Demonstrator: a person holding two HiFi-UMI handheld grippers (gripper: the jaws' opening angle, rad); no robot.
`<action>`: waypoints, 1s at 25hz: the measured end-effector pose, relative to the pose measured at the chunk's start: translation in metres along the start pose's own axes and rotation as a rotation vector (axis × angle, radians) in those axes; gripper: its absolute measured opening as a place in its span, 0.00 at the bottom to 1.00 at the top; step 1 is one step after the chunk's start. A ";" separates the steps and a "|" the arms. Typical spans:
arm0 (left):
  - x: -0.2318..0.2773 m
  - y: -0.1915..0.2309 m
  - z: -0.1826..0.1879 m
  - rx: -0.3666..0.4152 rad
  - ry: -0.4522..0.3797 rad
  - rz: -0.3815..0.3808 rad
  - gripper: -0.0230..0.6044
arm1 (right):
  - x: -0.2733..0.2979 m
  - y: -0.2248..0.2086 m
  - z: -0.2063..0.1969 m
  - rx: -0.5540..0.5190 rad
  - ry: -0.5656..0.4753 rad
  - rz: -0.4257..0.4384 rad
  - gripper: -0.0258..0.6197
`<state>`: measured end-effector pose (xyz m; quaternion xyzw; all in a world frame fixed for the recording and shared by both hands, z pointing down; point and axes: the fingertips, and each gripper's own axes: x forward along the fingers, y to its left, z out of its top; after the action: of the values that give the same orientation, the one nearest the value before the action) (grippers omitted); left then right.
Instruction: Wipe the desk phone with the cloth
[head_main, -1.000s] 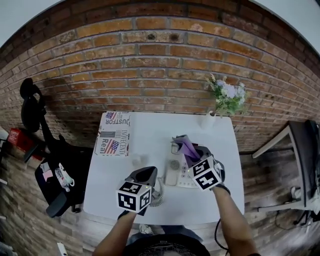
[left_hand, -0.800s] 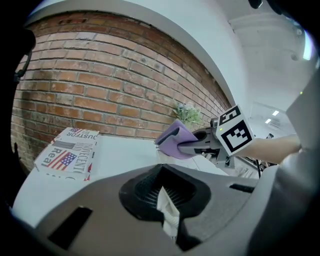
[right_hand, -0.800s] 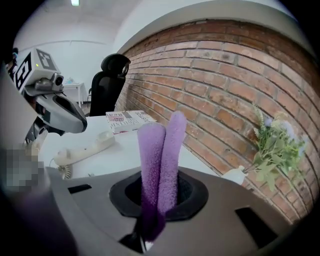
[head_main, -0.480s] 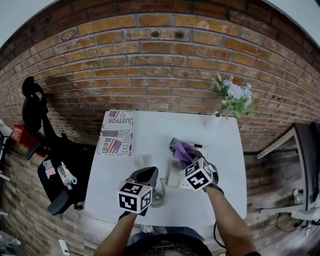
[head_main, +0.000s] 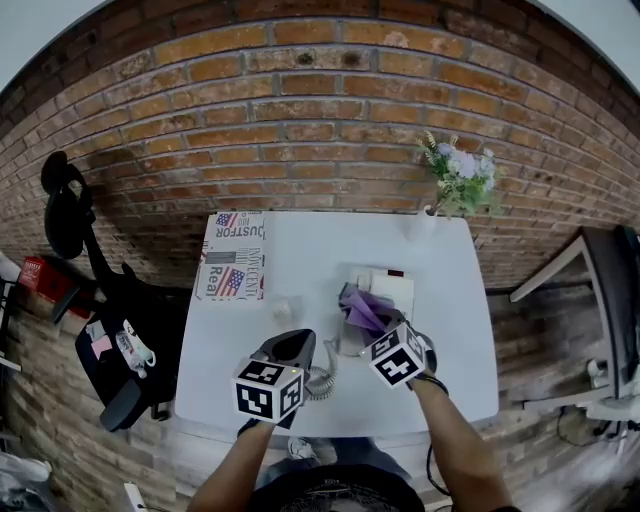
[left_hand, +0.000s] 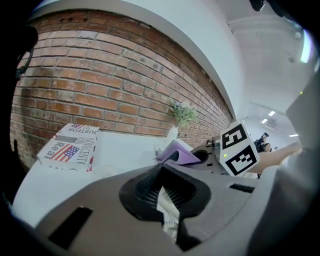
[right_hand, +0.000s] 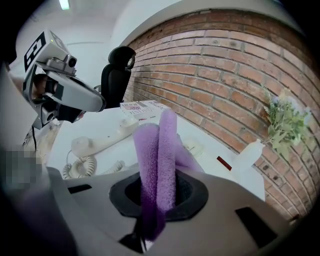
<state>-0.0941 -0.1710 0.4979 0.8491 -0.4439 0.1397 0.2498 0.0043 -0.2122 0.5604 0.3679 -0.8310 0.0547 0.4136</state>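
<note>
Overhead and gripper-level, sharing table (head_main: 300, 250)

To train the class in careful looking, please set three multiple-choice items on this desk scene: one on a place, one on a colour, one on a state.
1. Where does the small white vase of flowers stand on the white table?
A: at its far right corner. B: at its middle. C: at its near left corner.

2. What colour is the soft folded cloth?
A: green. B: purple. C: yellow.

3. In what state is the right tool?
A: open and empty. B: shut on the vase. C: shut on the cloth.

Answers: 1 A, the head view shows the vase at that corner. 2 B, the cloth is purple in every view. 3 C, the right gripper view shows the cloth rising from between the closed jaws.
</note>
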 end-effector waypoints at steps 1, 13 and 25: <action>-0.002 -0.001 -0.001 0.002 0.000 -0.004 0.04 | -0.002 0.004 -0.002 0.002 0.001 0.003 0.11; -0.023 -0.009 -0.013 0.016 -0.005 -0.044 0.04 | -0.019 0.063 -0.033 0.039 0.040 0.070 0.11; -0.022 -0.017 -0.014 0.020 0.000 -0.073 0.04 | -0.040 0.087 -0.041 0.066 0.022 0.130 0.11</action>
<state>-0.0929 -0.1404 0.4951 0.8673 -0.4111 0.1348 0.2463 -0.0110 -0.1105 0.5767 0.3258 -0.8464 0.1129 0.4059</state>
